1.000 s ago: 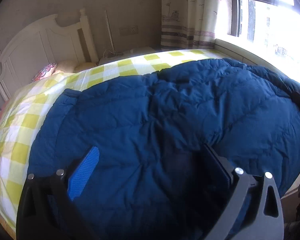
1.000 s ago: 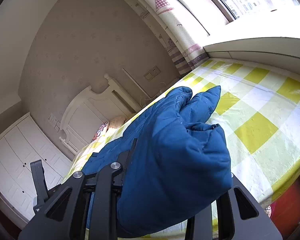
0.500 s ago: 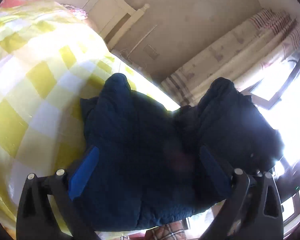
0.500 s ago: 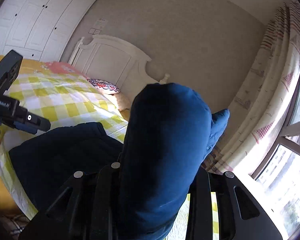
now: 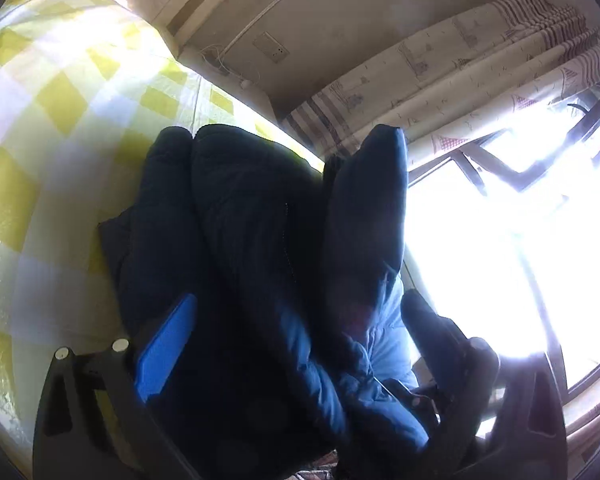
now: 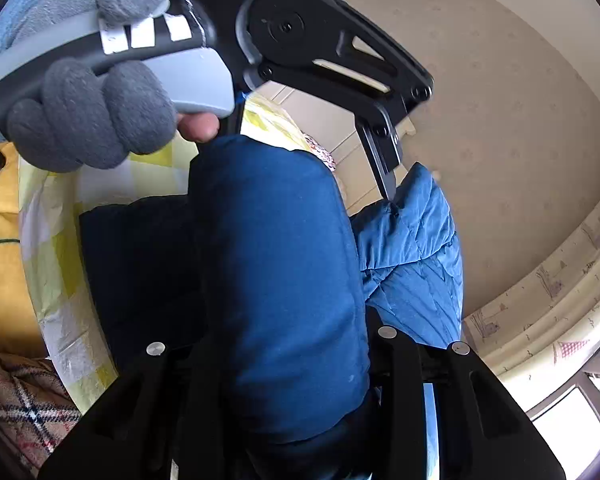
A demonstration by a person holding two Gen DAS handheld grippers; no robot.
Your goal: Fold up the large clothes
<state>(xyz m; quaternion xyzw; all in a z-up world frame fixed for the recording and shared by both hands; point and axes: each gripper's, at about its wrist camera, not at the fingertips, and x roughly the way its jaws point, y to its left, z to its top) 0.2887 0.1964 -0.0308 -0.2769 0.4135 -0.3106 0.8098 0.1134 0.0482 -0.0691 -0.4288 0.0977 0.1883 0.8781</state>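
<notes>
The left gripper (image 5: 284, 344) and the right gripper (image 6: 284, 344) each squeeze a thick bunch of the blue puffy coat (image 6: 284, 280). They hold it up over the near edge of the bed (image 5: 60, 92), likely to fold it in half. A second ago the coat lay spread flat; now both ends are lifted together, and both grippers have rolled sideways.
</notes>
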